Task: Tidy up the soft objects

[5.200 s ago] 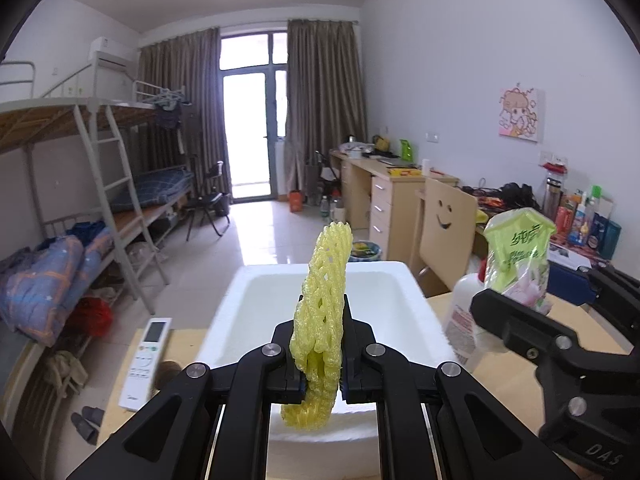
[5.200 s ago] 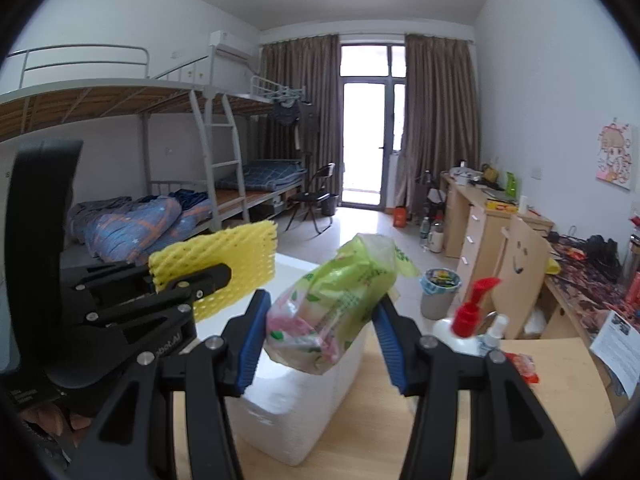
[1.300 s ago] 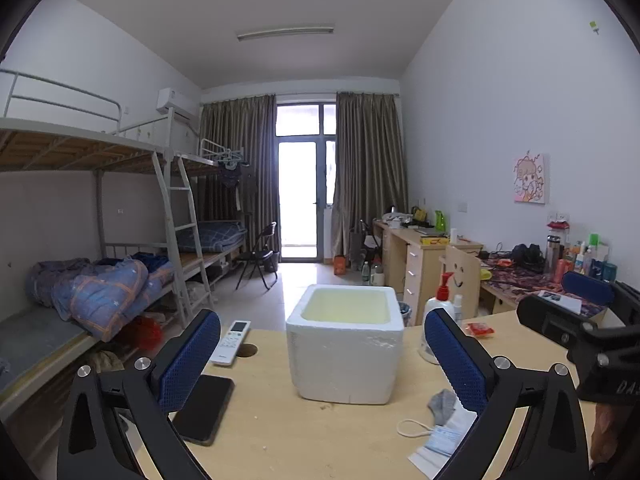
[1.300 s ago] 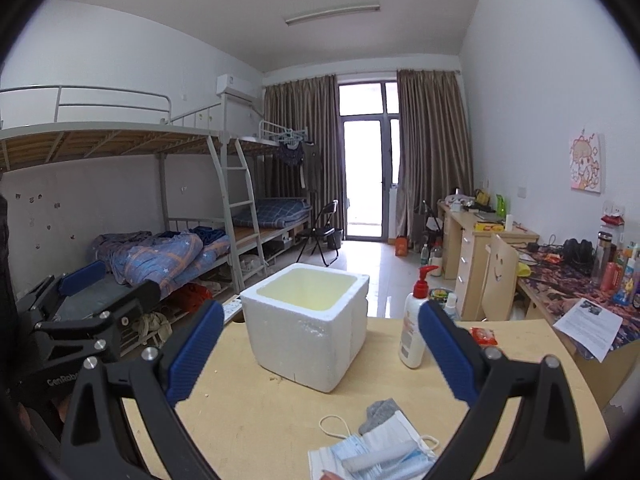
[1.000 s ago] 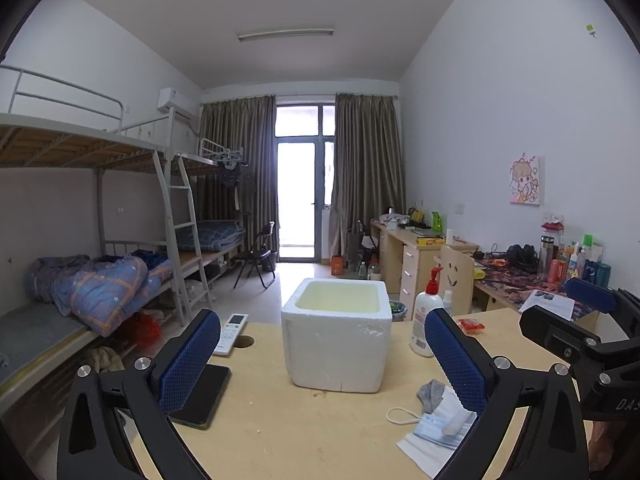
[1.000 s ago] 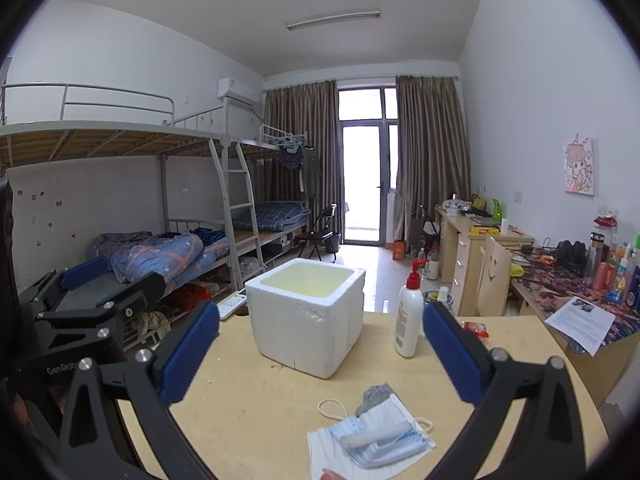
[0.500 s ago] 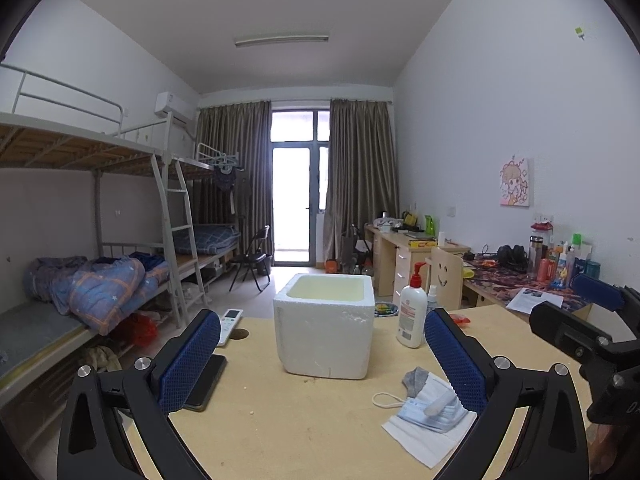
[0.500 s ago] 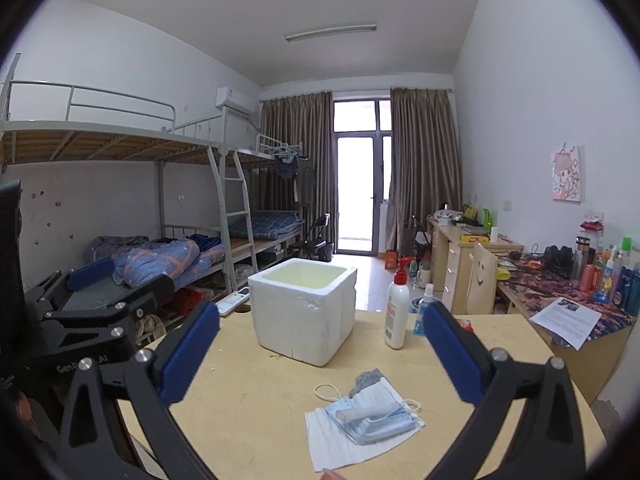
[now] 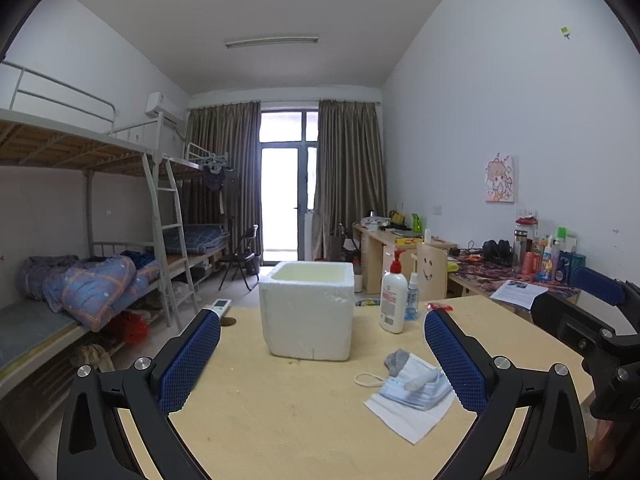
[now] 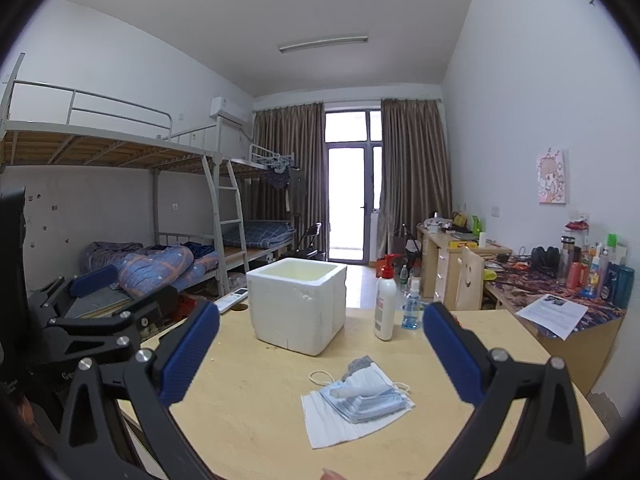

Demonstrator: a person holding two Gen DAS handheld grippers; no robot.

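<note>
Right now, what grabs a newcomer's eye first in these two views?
The white foam box standing open mid-table, dead ahead. Nearer and to its right lies a pile of blue face masks on a white tissue, with a lotion pump bottle standing behind it. The left hand-held gripper and right hand-held gripper are both open and hold nothing.

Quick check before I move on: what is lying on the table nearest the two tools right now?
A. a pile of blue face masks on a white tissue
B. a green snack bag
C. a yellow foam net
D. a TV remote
A: the pile of blue face masks lies on a white tissue on the table, in front of the foam box; both tools are open and hold nothing.
</note>
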